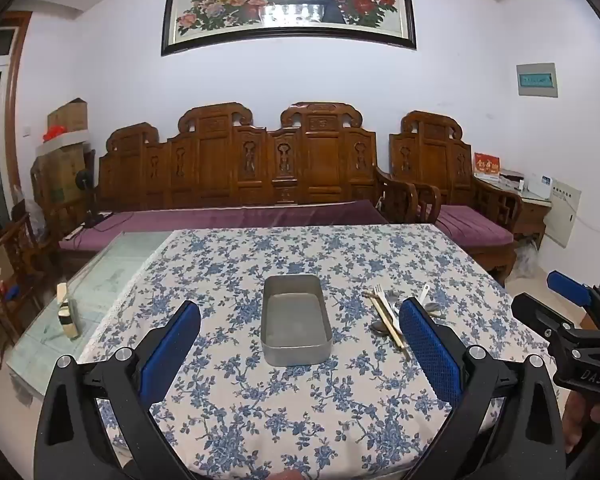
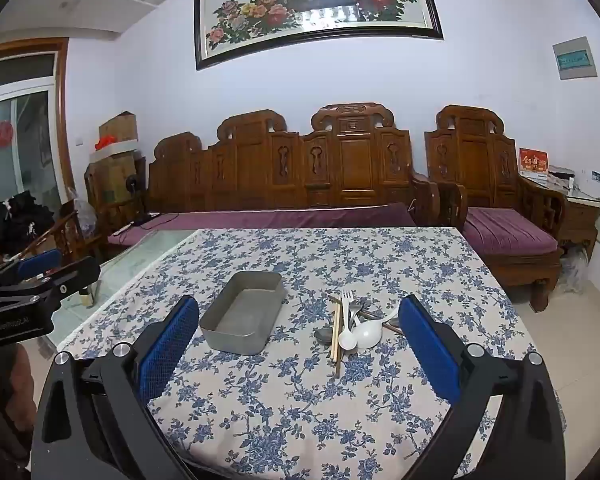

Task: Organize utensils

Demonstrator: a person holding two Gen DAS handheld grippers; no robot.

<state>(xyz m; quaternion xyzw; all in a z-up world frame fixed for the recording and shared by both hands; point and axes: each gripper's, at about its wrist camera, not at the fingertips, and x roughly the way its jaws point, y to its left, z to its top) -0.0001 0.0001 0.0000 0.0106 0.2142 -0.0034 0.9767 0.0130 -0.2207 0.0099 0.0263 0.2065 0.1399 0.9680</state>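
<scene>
While both tools hang above the near edge of the desk, nothing is gripped. Left tool (image 1: 300, 344): blue pads spread wide, empty. Right tool (image 2: 300, 344): same, spread wide, empty.

Desk is covered by a white cloth with blue flower print (image 2: 320, 412).

Task items:
- 1 grey rectangular metal tray with rounded corners (image 2: 242, 314), shallow, dull finish, nothing in it. Right wrist view: about 11 o'clock from the point between the pads. Left wrist view (image 1: 296, 320): dead ahead at 12.
- Loose pile of utensils (image 2: 352, 320) just beside the tray, at its 3 o'clock, not touching it. Lies at 12–1 o'clock in the right wrist view.

Count in the pile:
- 2 white plastic spoons (image 2: 360, 334), bowls toward the camera, side by side
- 1 white plastic fork (image 2: 347, 300), tines pointing away
- 1 pair of tan wooden chopsticks (image 2: 335, 332), lying lengthwise at the pile's left edge
- several grey metal pieces (image 2: 324, 335) underneath, one spoon bowl visible; exact number cannot tell, they overlap.

Left wrist view: its right pad hides part of the pile.
</scene>
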